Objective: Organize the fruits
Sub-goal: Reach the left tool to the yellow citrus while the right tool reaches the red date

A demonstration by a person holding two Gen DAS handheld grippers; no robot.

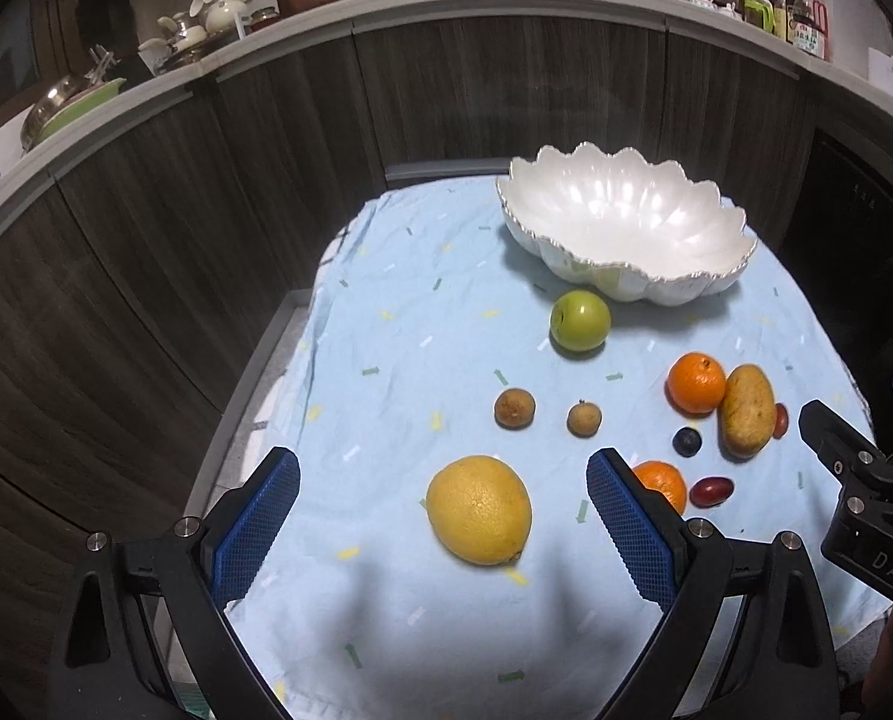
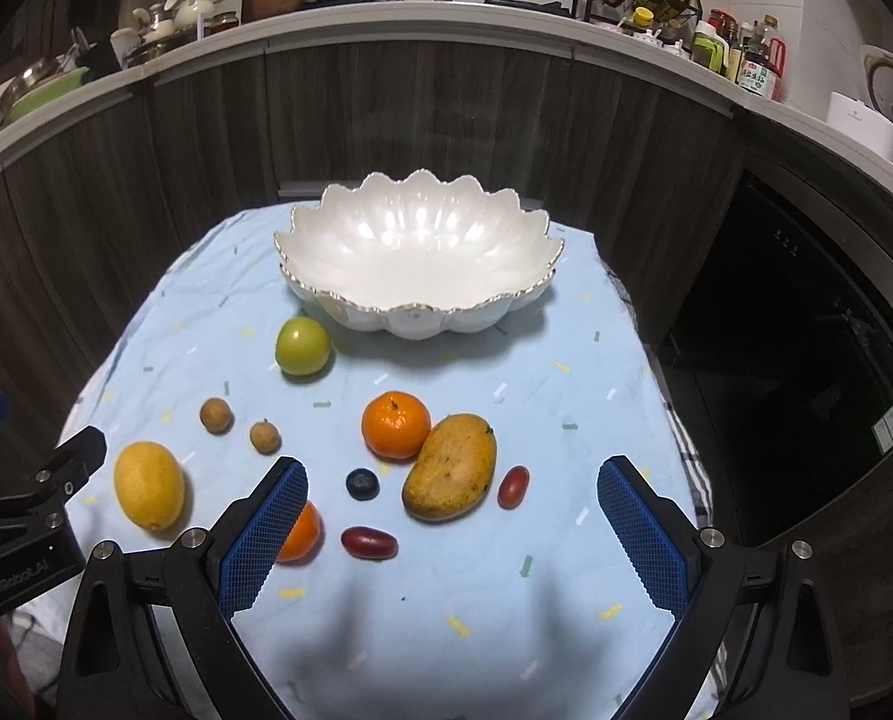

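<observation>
— Kitchen cabinets ring a table under a pale blue cloth [image 2: 476, 600]. Where are the tongs?

— Both hover wide open, holding nothing. The left gripper [image 1: 443, 516] frames the lemon [image 1: 479, 510]; the right gripper [image 2: 452, 516] frames a mango [image 2: 449, 468], blueberry [image 2: 362, 483] and red date [image 2: 369, 543].

— The bowl [image 2: 416, 264]?

— Empty, well beyond both, a green apple [image 2: 302, 345] just before it.

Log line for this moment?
left gripper: open, over lemon | right gripper: open | bowl: empty | fruits on cloth
</observation>
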